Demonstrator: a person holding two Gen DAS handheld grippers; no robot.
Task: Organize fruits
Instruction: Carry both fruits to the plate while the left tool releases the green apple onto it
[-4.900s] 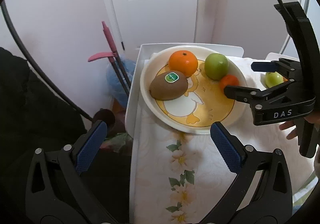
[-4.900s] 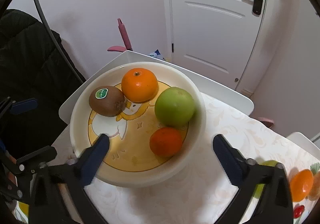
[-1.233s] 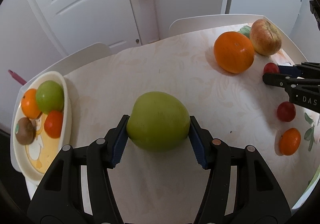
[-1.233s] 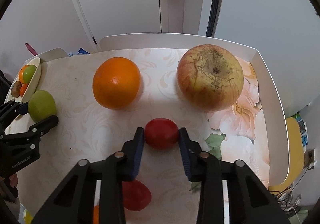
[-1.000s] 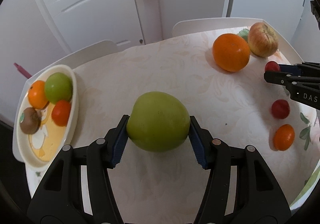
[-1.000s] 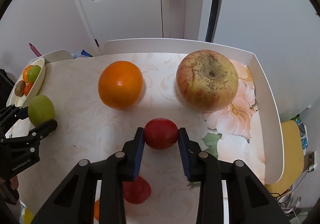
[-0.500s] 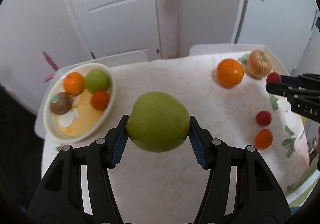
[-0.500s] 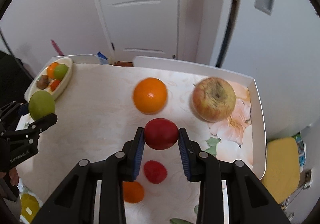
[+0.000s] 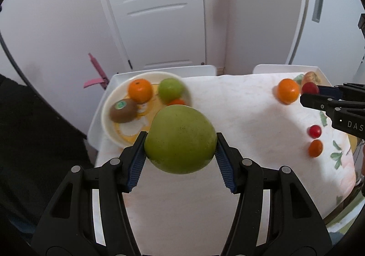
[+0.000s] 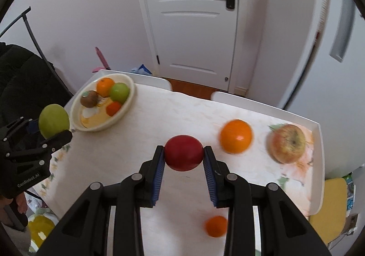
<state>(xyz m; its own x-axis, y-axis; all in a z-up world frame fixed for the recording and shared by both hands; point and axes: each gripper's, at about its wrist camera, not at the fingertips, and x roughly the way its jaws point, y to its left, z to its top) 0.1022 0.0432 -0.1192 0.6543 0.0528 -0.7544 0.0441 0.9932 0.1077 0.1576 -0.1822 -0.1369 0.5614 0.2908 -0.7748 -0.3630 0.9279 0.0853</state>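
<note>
A green apple (image 9: 180, 139) sits clamped between the blue pads of the left gripper (image 9: 180, 155), held in the air above the near edge of the table (image 9: 239, 119). The right gripper (image 10: 183, 160) is closed on a small red fruit (image 10: 183, 152), also off the cloth.

The apple hides the near rim of the bowl (image 9: 107, 105) and most of a small orange-red fruit (image 9: 176, 102) in it. Much of the scene is blurred, so the pattern on the bowl's floor is hard to read. In the right wrist view a small orange fruit (image 10: 216, 225) shows between the right gripper's arms.

The bowl stands at the table's far left corner and holds an orange (image 9: 139, 90), a green apple (image 9: 171, 90), a kiwi (image 9: 123, 111) with a sticker, and the small orange-red fruit.

On the cloth to the right lie a big orange (image 10: 236, 139) and, well beside it, a yellow-red apple (image 10: 288, 143) near the table's raised rim. A small red fruit (image 9: 314, 130) lies close by. Behind the table stand a white door (image 9: 157, 11) and a pink handle (image 9: 95, 73).
</note>
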